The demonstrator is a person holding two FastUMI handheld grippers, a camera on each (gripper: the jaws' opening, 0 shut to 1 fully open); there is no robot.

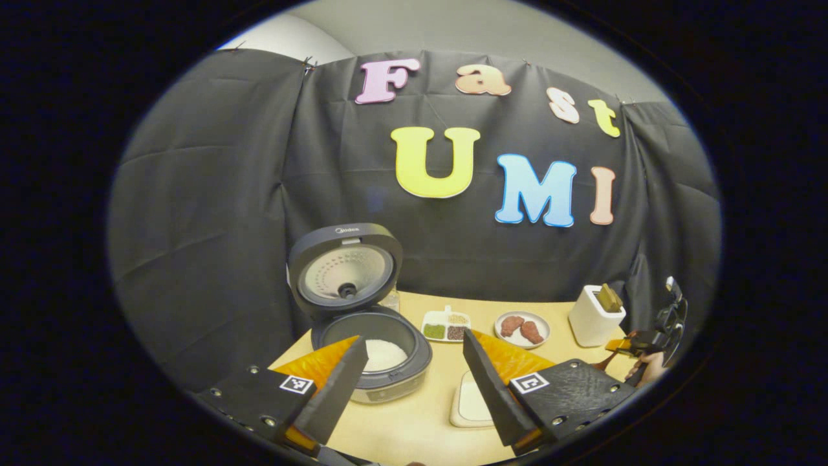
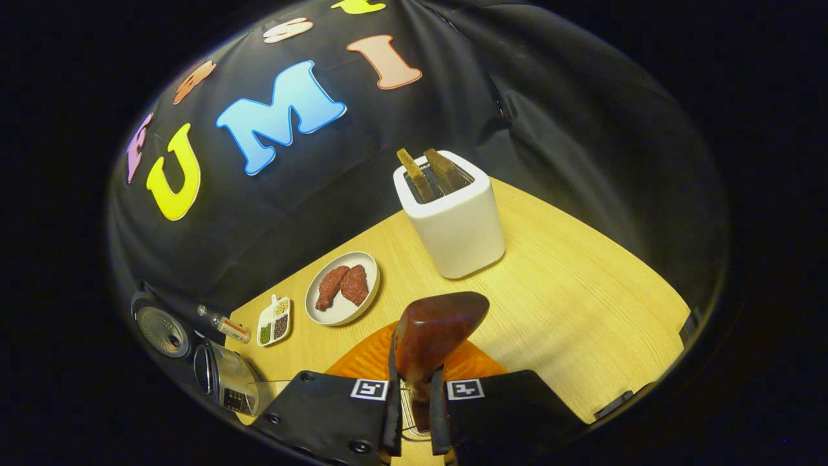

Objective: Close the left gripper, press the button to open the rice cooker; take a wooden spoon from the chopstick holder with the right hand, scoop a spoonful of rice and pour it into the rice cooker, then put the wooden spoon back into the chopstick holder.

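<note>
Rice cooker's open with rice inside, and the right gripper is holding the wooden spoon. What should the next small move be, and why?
Probably carry the wooden spoon, clamped in the right gripper, toward the white holder and lower it in: the rice cooker already stands open with rice inside.

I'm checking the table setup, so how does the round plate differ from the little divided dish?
The round plate holds two reddish-brown meat pieces; the divided dish holds separate grains in compartments. The plate is round and bigger; the dish is squarish and smaller. Both are white and sit on the table.
</note>
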